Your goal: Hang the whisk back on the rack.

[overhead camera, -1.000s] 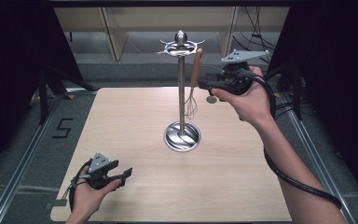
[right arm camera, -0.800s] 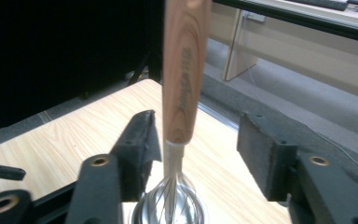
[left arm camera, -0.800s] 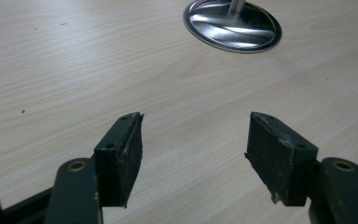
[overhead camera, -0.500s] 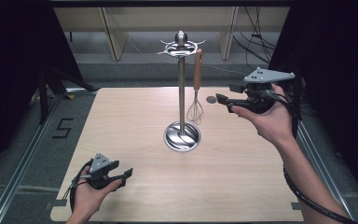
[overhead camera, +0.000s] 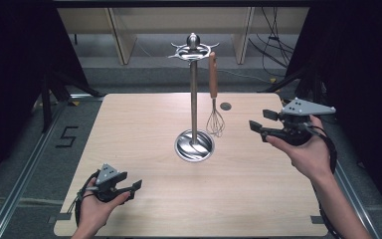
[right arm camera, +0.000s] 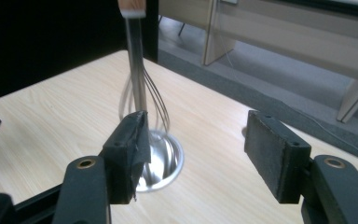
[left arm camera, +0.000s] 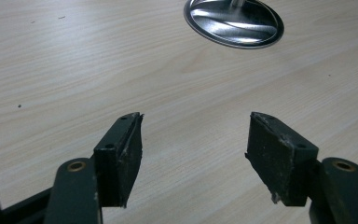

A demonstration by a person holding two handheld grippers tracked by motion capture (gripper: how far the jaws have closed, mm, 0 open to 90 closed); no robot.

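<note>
The whisk (overhead camera: 214, 102) now hangs by its wooden handle from a hook at the top of the metal utensil stand (overhead camera: 193, 94), its wire head dangling just above the tabletop (overhead camera: 129, 129), right of the stand's round base (overhead camera: 194, 145). A second ago the right gripper (overhead camera: 256, 124) was up at the handle; it has since drawn back to the right and lower, and its jaws stand wide with nothing between them. In the right gripper view the whisk's wires (right arm camera: 142, 100) hang free beyond the left jaw, apart from it as far as I can tell. So the hanging looks done: the whisk carries its own weight on the hook. The left gripper (overhead camera: 135, 186) rests at the near left of the tabletop, unchanged, jaws wide and empty over bare wood, with the base (left arm camera: 233, 21) ahead of it.
</note>
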